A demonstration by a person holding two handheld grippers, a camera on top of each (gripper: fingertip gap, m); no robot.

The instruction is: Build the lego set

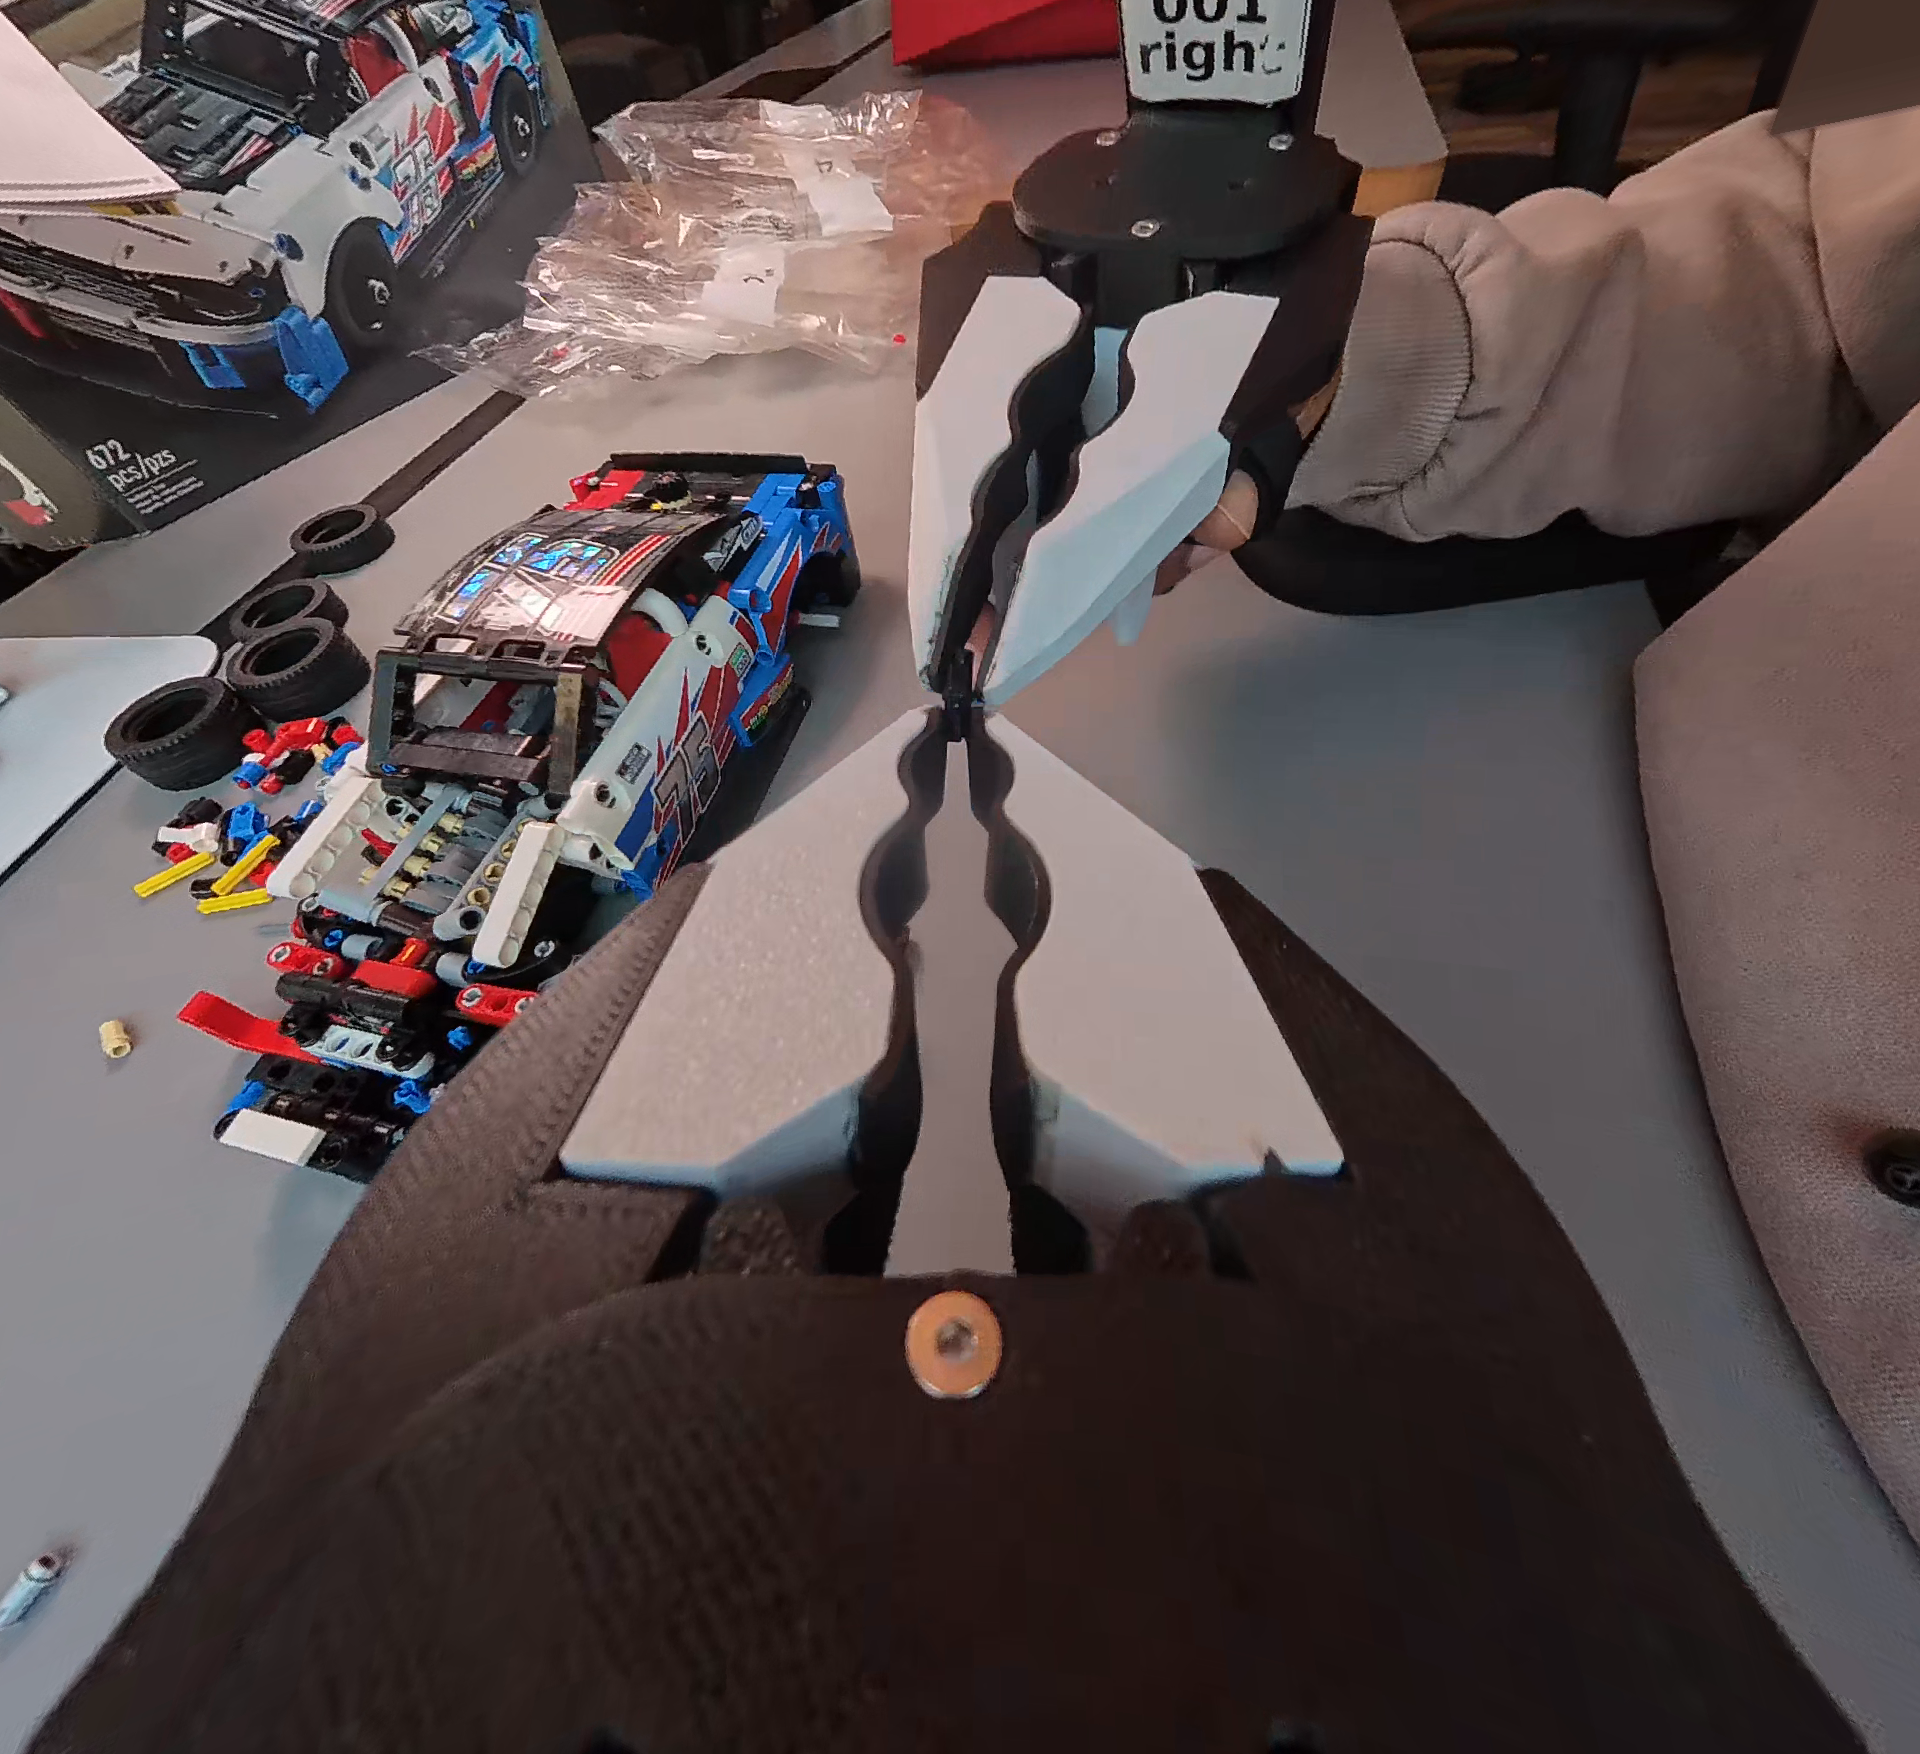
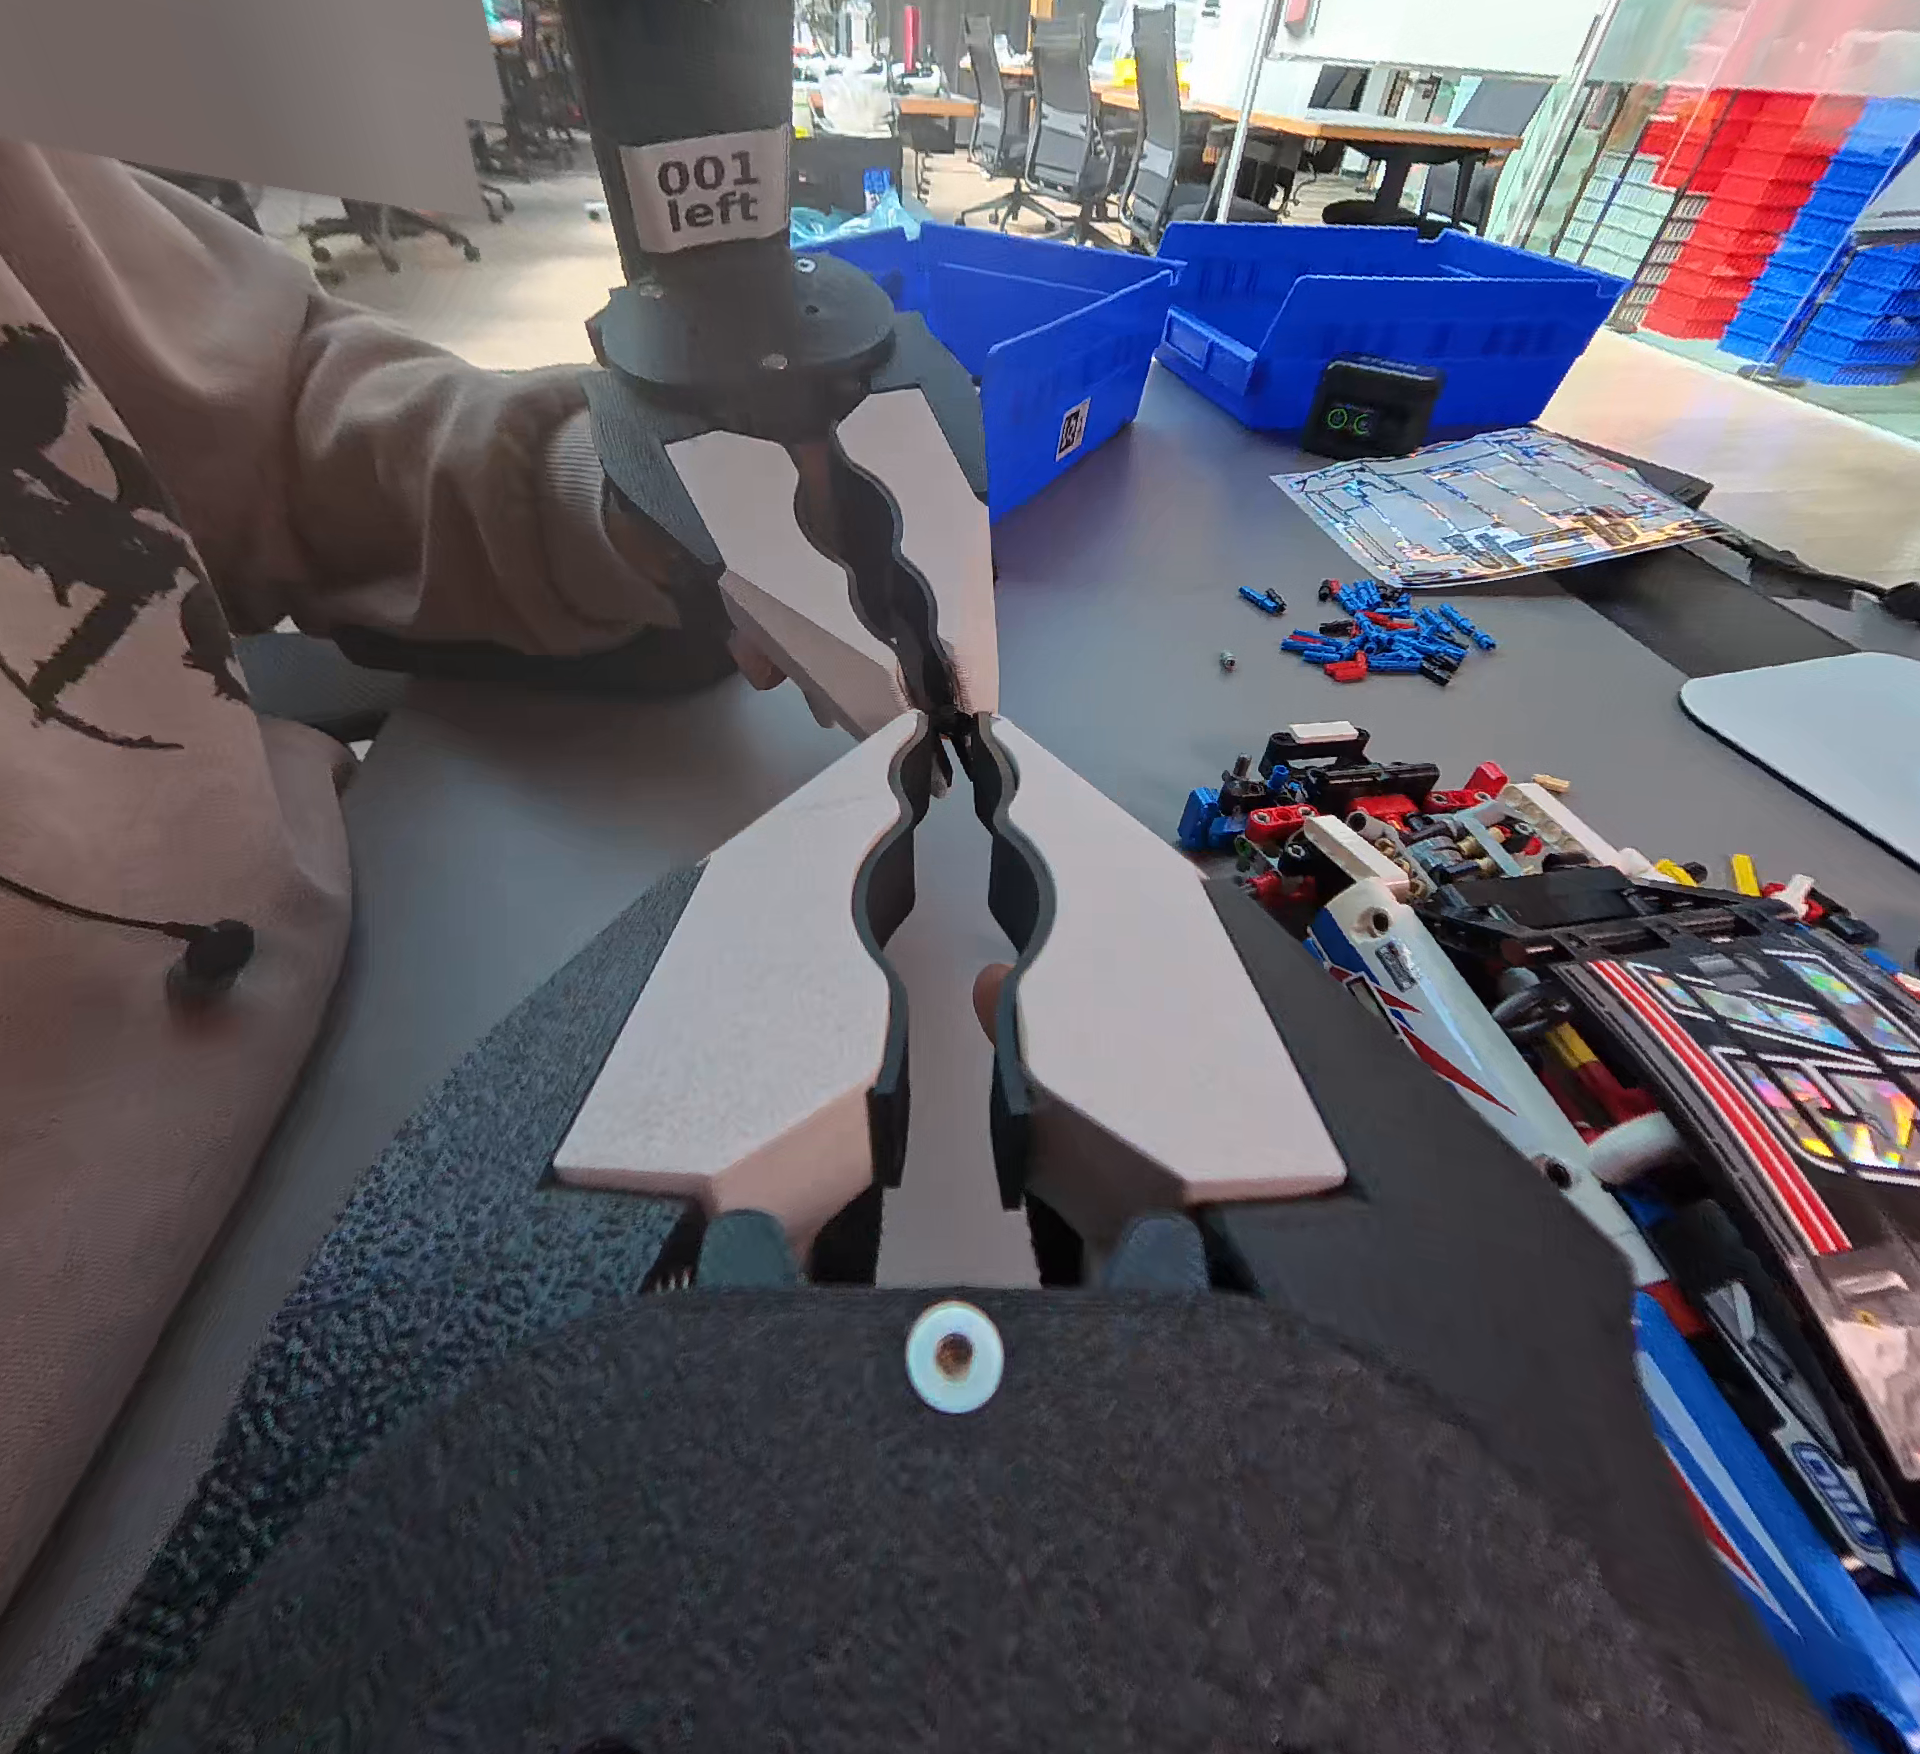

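Left gripper [image 1: 954, 717] and right gripper [image 1: 961, 670] meet tip to tip above table [image 1: 1351, 821], jaws of both narrowed onto one small black piece [image 1: 958, 696] — which one bears it, cannot tell. Car [image 1: 582, 748] lies just left of them, body mostly built; tyres [image 1: 281, 655] not yet fitted, loose pins [image 2: 1382, 629] left. Car's long axis runs diagonally — open front toward the left-wrist camera.

The car [image 1: 603, 769] left of the left tool [image 1: 954, 725] was blue, white and red, with a black roof carrying shiny iridescent stickers. Both tools had pale fingers [image 1: 790, 935] edged in black. The small piece [image 1: 958, 688] between them looked black, though hard to tell. Four tyres [image 1: 281, 655] were black, loose pins [image 2: 1382, 629] mostly blue, bins [image 2: 1382, 322] blue, tabletop [image 1: 1351, 873] grey.
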